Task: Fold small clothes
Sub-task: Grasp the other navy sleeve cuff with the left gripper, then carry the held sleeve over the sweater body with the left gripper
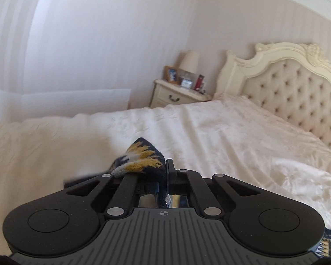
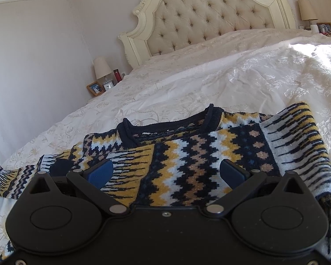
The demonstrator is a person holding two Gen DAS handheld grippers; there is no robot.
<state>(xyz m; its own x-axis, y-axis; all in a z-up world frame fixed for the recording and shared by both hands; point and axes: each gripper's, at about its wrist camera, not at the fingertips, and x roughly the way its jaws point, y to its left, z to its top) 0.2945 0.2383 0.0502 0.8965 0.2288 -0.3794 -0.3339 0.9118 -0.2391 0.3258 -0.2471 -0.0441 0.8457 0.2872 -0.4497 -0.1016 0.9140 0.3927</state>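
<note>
On the bed (image 2: 187, 81), toward its foot | left gripper (image 1: 160, 167) pinching a bunched bit of sweater (image 2: 187, 154) | knit looks soft, floppy, kinda thick, so I'd grab hem or sleeve edges | right gripper (image 2: 165, 172) wide apart, hovering over it

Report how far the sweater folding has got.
Done: the sweater lies flat on the bed, one sleeve already folded across its body. In hand: the left tongs are shut on a bunched bit of the knit; the right tongs hang open above the chest. Left: the other sleeve still trails out, and the body is unfolded.
</note>
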